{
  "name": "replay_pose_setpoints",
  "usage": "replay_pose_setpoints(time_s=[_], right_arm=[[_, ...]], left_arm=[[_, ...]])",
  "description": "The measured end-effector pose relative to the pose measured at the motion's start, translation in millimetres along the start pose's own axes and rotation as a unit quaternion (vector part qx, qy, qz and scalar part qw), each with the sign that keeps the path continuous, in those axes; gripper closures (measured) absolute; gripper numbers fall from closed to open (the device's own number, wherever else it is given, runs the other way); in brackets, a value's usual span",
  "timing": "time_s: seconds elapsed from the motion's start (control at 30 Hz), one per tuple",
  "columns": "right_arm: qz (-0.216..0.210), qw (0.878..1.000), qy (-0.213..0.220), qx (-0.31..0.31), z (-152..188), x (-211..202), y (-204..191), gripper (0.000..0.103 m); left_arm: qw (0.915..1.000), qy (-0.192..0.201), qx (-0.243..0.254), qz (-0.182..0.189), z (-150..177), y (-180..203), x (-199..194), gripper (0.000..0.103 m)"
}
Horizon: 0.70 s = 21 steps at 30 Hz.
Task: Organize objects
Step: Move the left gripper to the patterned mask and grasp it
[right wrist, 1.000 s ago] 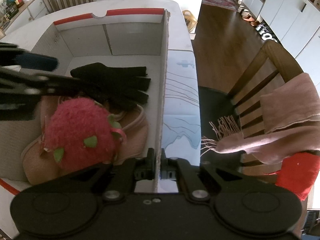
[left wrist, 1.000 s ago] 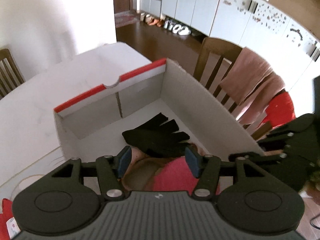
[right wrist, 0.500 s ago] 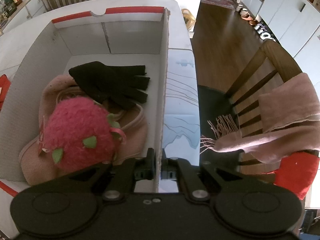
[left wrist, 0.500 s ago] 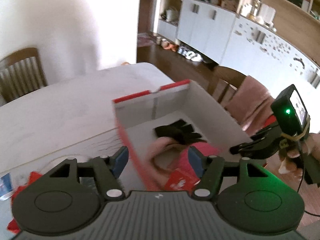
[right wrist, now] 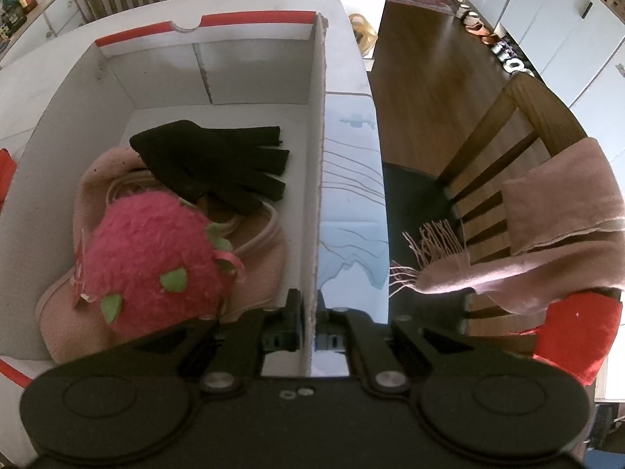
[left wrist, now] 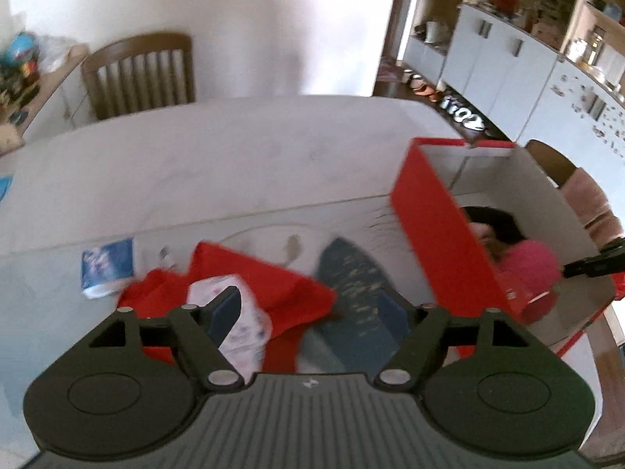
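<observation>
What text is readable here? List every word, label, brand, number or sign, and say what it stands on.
No text reads clearly in either view.
Blue packet on the table: white print, too blurred to read.
White packet: bluish print, too blurred to read.
Red tag on the pink plush toy in the box: white marks, too small to read.
</observation>
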State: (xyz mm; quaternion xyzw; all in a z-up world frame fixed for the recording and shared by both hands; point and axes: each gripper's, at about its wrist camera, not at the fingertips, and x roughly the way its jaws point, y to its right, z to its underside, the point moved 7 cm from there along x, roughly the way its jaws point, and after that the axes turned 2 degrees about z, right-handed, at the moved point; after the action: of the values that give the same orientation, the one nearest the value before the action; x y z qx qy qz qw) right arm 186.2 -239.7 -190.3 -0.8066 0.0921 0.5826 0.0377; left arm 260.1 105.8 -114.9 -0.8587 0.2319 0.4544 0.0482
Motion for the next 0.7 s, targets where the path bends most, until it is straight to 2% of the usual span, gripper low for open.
replay_pose_setpoints(time_s=[0.07, 0.2, 0.37, 0.63, 0.7], right_arm=[[0.003, 1.000, 0.000, 0.001, 0.2, 0.1, 0.2, 0.099], [0.005, 1.000, -0.002, 0.004, 0.7, 0.9, 1.0, 0.097], [0.008, 1.000, -0.004, 0.007, 1.1, 2.4, 1.6, 0.096], [0.012, 1.000, -0.007, 0.006, 1.5, 4.9, -0.3, 0.096], [0.013, 1.000, -0.007, 0.004, 1.7, 5.2, -0.7, 0.096]], left_arm=[[1.0000, -0.003, -0.006, 0.000, 4.7, -13.3, 5.3, 0.013], [0.9996, -0.015, -0.024, -0.009, 16.4, -36.1, 17.1, 0.006], [0.9989, -0.025, -0.039, -0.001, 24.1, -57.1, 30.9, 0.006], [0.9980, -0.041, -0.042, -0.023, 32.5, -74.1, 52.8, 0.007], [0.9980, -0.045, -0.036, -0.027, 34.2, -74.4, 56.5, 0.014]])
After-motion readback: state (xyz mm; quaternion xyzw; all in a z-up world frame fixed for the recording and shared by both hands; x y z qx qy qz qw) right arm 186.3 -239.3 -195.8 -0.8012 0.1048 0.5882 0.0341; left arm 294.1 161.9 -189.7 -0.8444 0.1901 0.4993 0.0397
